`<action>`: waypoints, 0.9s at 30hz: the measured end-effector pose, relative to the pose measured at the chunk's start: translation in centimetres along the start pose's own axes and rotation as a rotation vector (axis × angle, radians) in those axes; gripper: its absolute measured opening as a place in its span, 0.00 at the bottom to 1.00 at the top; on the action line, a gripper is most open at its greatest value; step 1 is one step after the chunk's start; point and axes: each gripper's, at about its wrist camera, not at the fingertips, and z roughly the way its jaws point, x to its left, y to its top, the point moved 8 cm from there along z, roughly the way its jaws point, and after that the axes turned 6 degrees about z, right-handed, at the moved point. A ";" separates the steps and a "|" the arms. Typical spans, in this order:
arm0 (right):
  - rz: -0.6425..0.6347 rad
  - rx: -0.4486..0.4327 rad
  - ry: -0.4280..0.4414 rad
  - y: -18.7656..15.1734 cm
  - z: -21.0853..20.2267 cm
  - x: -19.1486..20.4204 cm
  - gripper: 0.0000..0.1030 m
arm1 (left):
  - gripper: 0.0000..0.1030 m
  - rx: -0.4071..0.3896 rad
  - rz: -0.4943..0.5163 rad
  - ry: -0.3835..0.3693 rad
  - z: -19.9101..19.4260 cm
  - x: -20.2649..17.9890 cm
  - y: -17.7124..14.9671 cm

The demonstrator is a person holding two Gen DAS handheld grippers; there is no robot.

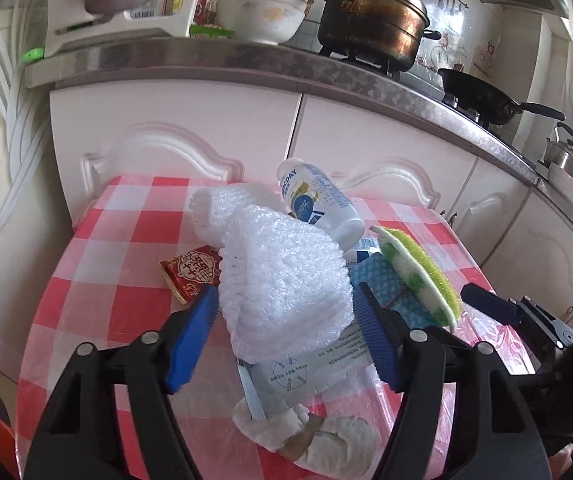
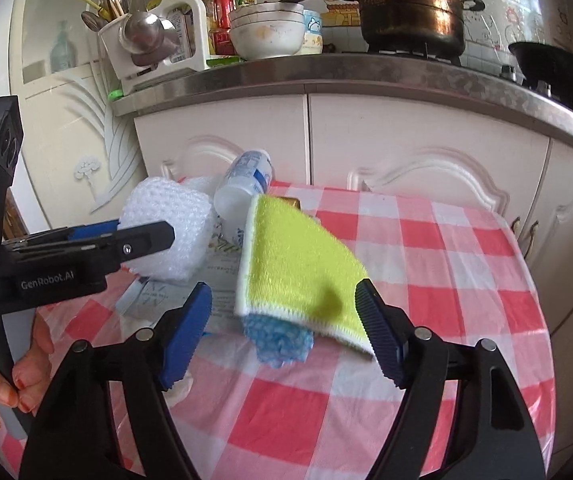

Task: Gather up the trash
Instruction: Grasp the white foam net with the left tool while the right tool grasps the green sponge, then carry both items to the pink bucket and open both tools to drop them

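Trash lies heaped on the red-checked tablecloth [image 1: 98, 292]. At far left sits a red snack wrapper [image 1: 190, 274], flat on the cloth. Next, the left gripper [image 1: 286, 308] stands wide open, its blue pads either side of a white foam net [image 1: 282, 280], whose long axis runs away toward the cabinets; whether the pads touch it cannot be told. Behind it, a white bottle [image 1: 318, 202] lies tilted. Further right, the right gripper [image 2: 284, 308] is also wide open, around the near edge of a yellow-green sponge cloth [image 2: 298, 264] atop a blue cloth [image 2: 276, 340].
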 end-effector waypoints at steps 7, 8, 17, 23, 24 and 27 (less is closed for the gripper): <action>-0.029 -0.004 -0.076 0.5 1.0 -0.3 0.37 | 0.43 -0.002 -0.032 -0.021 0.3 0.5 -0.2; -0.029 -0.014 -0.084 0.6 0.8 -0.4 0.33 | 0.38 -0.001 -0.042 -0.024 0.2 0.6 -0.3; 0.074 -0.044 -0.049 0.7 -2.8 -1.2 0.26 | 0.28 -0.016 -0.078 -0.050 -2.2 0.7 -0.9; 0.127 -0.082 -0.028 0.9 -6.6 -1.0 0.25 | 0.26 -0.061 -0.107 -0.066 -5.7 1.2 -1.5; 0.139 -0.090 -0.022 0.9 -7.4 -1.0 0.24 | 0.26 -0.066 -0.111 -0.069 -6.4 1.3 -1.7; 0.172 -0.104 0.006 1.0 -9.3 -0.7 0.24 | 0.26 -0.080 -0.124 -0.076 -8.2 1.8 -2.4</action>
